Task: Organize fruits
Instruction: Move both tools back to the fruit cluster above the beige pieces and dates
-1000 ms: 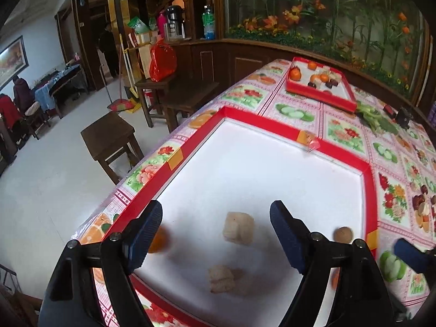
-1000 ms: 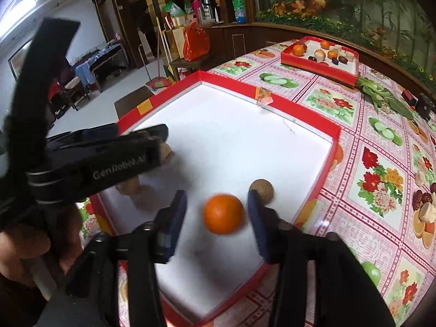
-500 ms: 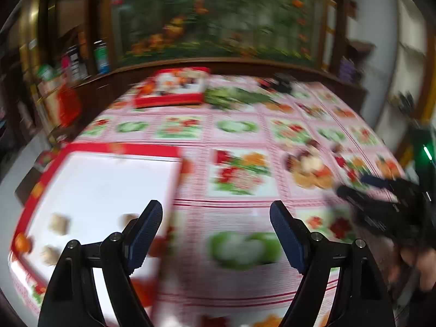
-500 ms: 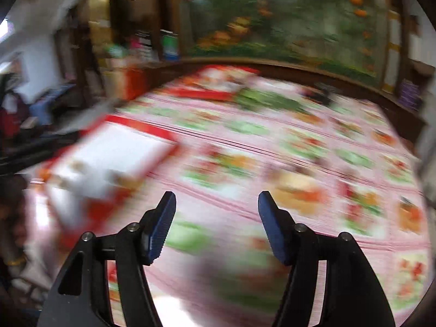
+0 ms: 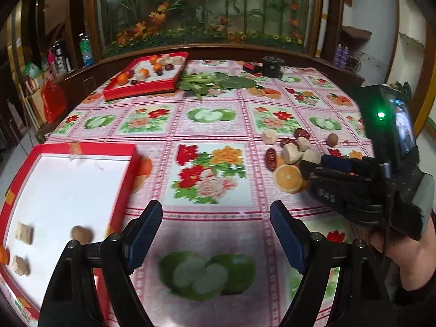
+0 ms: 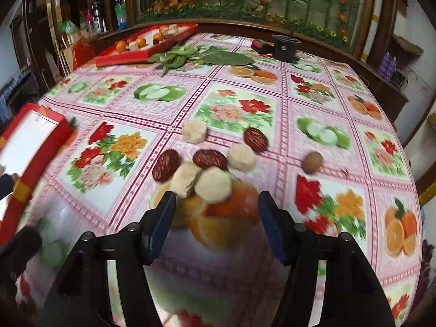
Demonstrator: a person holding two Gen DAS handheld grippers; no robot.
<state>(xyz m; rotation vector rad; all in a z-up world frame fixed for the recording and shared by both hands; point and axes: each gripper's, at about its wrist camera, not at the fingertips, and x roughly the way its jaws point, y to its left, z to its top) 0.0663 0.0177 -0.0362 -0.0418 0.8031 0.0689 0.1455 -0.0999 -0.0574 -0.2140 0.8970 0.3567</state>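
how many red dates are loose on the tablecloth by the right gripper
3. One date lies left of the pale chunks, one just behind them, one further back right. Another could be hidden behind the chunks.

Both wrist cams angled down over tabletop [image 5: 212,125], facing far window wall. Right cam closer to loose fruit pile [image 6: 207,169]; pile shared, at right-centre in left view.

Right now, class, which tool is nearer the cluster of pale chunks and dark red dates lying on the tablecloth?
Right. The right tool hovers open just short of the cluster of pale chunks and dark red dates. The left tool hovers open over bare cloth beside the red tray, well away.
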